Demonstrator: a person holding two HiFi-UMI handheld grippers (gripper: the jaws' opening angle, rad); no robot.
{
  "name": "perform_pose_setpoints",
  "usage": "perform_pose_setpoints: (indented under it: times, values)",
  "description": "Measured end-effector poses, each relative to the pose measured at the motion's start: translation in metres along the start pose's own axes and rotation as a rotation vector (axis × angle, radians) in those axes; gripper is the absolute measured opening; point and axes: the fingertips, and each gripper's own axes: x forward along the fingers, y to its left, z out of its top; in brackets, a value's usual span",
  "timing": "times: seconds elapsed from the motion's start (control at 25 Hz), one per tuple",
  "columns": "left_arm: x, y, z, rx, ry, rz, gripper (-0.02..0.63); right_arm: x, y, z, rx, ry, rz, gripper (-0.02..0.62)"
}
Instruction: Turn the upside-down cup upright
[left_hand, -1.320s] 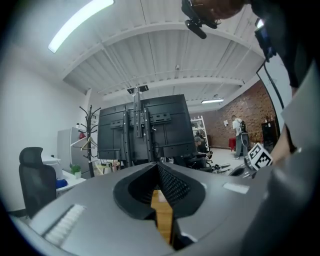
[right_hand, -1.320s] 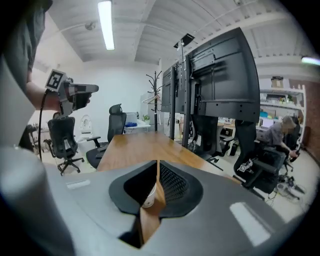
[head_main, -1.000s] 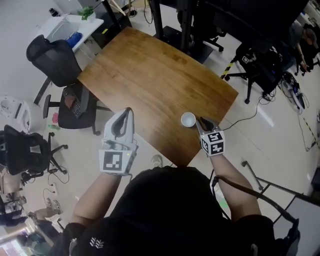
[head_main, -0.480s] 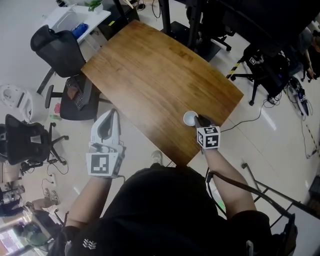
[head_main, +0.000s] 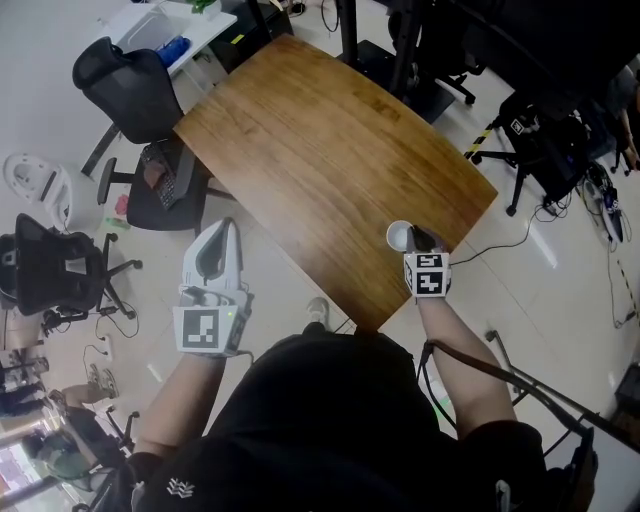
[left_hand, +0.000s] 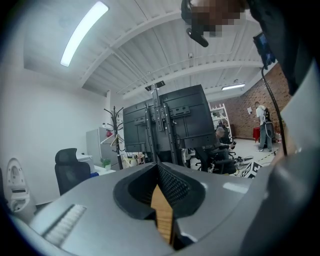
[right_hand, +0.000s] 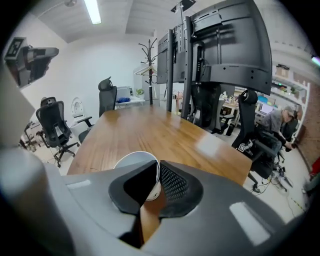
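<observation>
A small white cup (head_main: 398, 235) stands on the wooden table (head_main: 330, 150) close to its right edge. A pale round face with a white rim points up; I cannot tell mouth from base. My right gripper (head_main: 412, 238) is at the cup's right side, tilted down. Its jaws are closing, and in the right gripper view the cup (right_hand: 131, 162) has its near wall pinched between the right gripper's (right_hand: 156, 172) pads. My left gripper (head_main: 226, 228) hovers level beside the table's left edge. In its own view the left gripper (left_hand: 159, 172) is shut with nothing in it.
Black office chairs (head_main: 125, 85) (head_main: 55, 270) stand on the floor to the left, with a white side table (head_main: 150, 35) behind them. A tall black screen stand (right_hand: 220, 45) rises past the table's far end. More chairs and cables (head_main: 545, 150) lie to the right.
My right gripper has sunk onto the cup and its jaws have narrowed onto the cup's wall. My left gripper has drifted left, off the table's edge. The cup stays in place.
</observation>
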Motion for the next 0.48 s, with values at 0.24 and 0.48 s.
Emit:
perform_pose_setpoints:
  times: [0.24, 0.48]
  values:
    - [-0.008, 0.004, -0.001, 0.008, 0.006, 0.019, 0.000, -0.007, -0.042, 0.011, -0.122, 0.001, -0.175, 0.023]
    - [-0.010, 0.002, -0.001, 0.012, 0.017, 0.026, 0.000, -0.006, -0.017, 0.013, -0.379, 0.027, -0.175, 0.026]
